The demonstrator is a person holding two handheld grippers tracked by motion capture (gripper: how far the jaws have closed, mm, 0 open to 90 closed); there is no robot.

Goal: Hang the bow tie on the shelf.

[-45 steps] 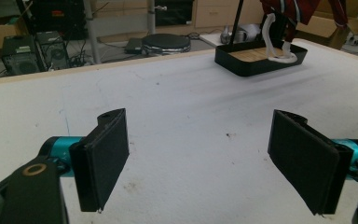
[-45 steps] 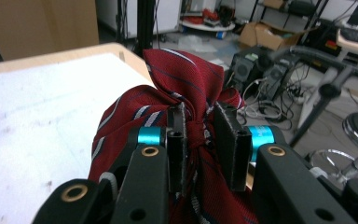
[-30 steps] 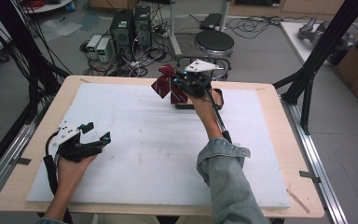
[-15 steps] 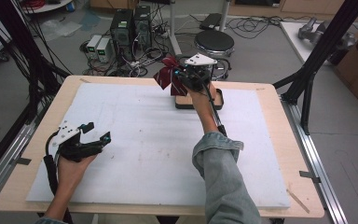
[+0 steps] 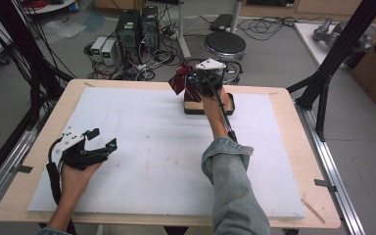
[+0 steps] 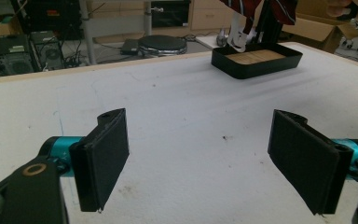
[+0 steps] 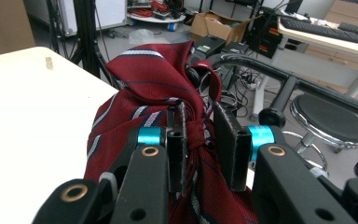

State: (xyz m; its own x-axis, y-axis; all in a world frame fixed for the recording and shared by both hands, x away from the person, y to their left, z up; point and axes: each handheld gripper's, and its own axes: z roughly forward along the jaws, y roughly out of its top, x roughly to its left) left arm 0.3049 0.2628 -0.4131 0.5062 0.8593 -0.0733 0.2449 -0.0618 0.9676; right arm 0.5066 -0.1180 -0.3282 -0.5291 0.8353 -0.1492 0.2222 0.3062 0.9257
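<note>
A dark red striped necktie [image 7: 154,93], bunched up, is pinched between the pads of my right gripper [image 7: 199,140]. In the high view that right gripper [image 5: 196,84] holds the necktie [image 5: 179,81] in the air above the far edge of the table, over a black tray [image 5: 229,105] with a wooden bottom. The left gripper view has the tray [image 6: 279,59] far off, with the necktie [image 6: 279,9] hanging above it. My left gripper [image 5: 101,139] rests at the near left of the white mat. Its jaws stand wide open over bare mat, left gripper [image 6: 200,158].
A white foam mat [image 5: 147,147] covers the wooden table [image 5: 284,161]. Beyond the far edge stand a round black stool [image 5: 224,45], computer cases [image 5: 136,25] and tangled cables. Black frame posts [image 5: 340,46] rise at the table's right and left sides.
My right gripper has carried the necktie a little farther away and rightward, over the tray. My left gripper has stayed in place.
</note>
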